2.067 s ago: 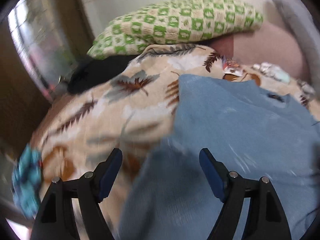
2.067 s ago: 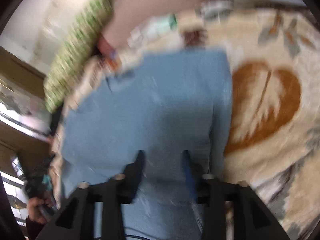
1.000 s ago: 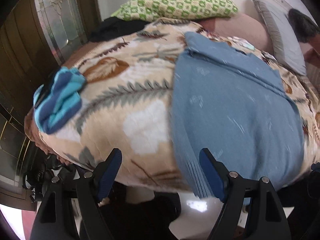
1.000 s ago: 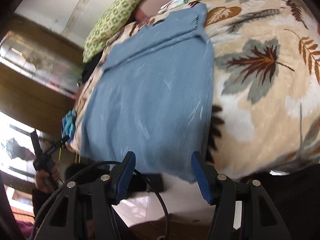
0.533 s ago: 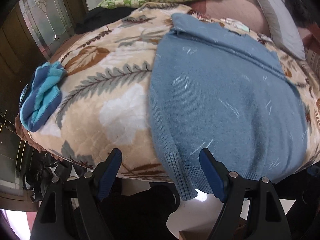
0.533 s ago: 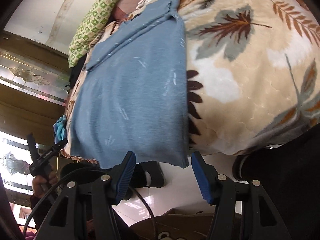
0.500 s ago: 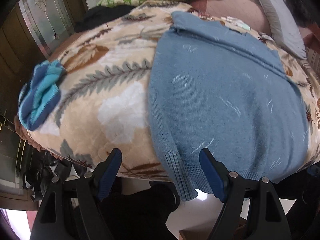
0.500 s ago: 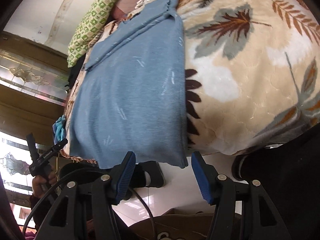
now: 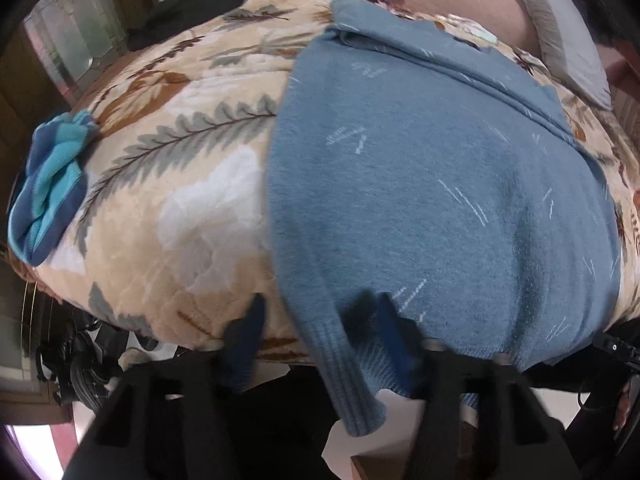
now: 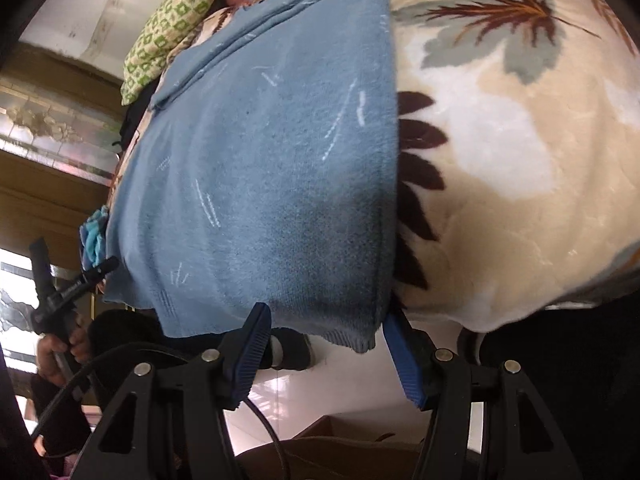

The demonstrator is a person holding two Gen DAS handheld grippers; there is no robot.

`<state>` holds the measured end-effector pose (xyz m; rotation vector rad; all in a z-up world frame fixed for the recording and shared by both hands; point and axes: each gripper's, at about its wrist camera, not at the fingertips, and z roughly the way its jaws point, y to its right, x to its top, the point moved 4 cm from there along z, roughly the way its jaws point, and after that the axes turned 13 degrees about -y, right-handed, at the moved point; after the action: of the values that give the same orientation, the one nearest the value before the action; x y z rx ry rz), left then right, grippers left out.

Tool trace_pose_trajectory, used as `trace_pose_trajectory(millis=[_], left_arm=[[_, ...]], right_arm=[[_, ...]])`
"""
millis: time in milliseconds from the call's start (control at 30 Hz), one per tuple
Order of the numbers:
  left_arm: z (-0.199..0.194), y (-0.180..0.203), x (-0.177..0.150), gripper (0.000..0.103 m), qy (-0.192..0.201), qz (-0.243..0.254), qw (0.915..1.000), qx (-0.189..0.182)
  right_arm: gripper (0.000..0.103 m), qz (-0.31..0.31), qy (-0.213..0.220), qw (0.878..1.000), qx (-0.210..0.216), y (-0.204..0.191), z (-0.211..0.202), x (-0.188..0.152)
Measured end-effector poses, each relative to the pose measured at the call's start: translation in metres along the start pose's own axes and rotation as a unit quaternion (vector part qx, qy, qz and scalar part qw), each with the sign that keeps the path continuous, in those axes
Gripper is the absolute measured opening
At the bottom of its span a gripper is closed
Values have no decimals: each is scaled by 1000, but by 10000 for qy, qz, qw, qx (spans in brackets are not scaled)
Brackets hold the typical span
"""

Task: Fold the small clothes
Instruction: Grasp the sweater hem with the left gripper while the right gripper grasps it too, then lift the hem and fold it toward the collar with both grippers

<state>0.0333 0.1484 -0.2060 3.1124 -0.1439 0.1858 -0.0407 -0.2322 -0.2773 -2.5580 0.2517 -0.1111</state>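
Blue knit sweater (image 9: pixel 440 184) spread flat on the leaf-print blanket (image 9: pixel 192 200), hem over the near edge, soft and limp, best pinched at the ribbed hem corners; left gripper (image 9: pixel 320 332) just closing around one corner, right gripper (image 10: pixel 326 344) spread astride the other.

The left gripper (image 9: pixel 320 336), black-framed with blue pads, points steeply down at the hem of the blue knitted sweater (image 9: pixel 440 184); its jaws have just been closing with the hem's ribbed corner between them. The right gripper (image 10: pixel 326 350) stands parted at the hem's other corner.
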Motion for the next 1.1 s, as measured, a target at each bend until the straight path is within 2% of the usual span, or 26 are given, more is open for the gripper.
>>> trace_pose_trajectory(millis=[133, 200, 267, 333, 400, 467, 533, 567, 633, 700, 767, 833, 867, 900, 933, 1033, 1100], left_arm=[[8, -1, 3, 37, -137, -73, 9998, -85], [8, -4, 5, 31, -123, -155, 9996, -184], [8, -10, 8, 26, -127, -269, 9991, -292], [6, -16, 8, 20, -127, -311, 9987, -370], [3, -22, 7, 18, -107, -352, 9984, -437], [-1, -30, 4, 18, -97, -424, 9978, -493], [-3, -37, 3, 18, -107, -452, 9975, -529], [-5, -40, 1, 19, -103, -501, 9973, -532], [-5, -49, 0, 42, -192, -641, 9963, -541], [-3, -54, 3, 56, -230, -786, 9954, -507], [-1, -56, 1, 57, -309, -768, 9954, -474], [-2, -51, 1, 56, -249, -619, 9965, -508], [-1, -43, 1, 47, -204, -510, 9972, -499], [0, -40, 1, 25, -228, -413, 9978, -471], [4, -35, -1, 13, -294, -325, 9980, -451], [5, -31, -1, 10, -259, -227, 9989, -319], [4, -30, -1, 10, -265, -248, 9987, -362]], right_arm=[[62, -195, -44, 9996, -181, -8, 12, 0], [58, -277, -78, 9992, -293, -11, 20, 1], [46, -366, -115, 9988, -288, -16, 24, 1], [38, -382, -109, 9990, -190, -18, 22, 1], [31, -393, -60, 9991, -130, -21, 19, -2], [19, -463, 24, 9989, -99, -27, 13, -3], [13, -662, 295, 9973, 109, -38, -4, -5], [13, -728, 383, 9964, 184, -44, -10, -6], [13, -855, 595, 9934, 489, -55, -27, -4], [13, -763, 645, 9920, 769, -58, -34, 0], [13, -689, 659, 9911, 928, -60, -38, 3], [13, -583, 608, 9925, 886, -57, -37, 5], [13, -552, 596, 9927, 895, -56, -38, 6], [13, -484, 600, 9927, 927, -52, -37, 7], [13, -395, 601, 9924, 1002, -48, -37, 7], [13, -138, 575, 9897, 1304, -34, -40, 8], [13, -76, 552, 9895, 1332, -31, -39, 9]])
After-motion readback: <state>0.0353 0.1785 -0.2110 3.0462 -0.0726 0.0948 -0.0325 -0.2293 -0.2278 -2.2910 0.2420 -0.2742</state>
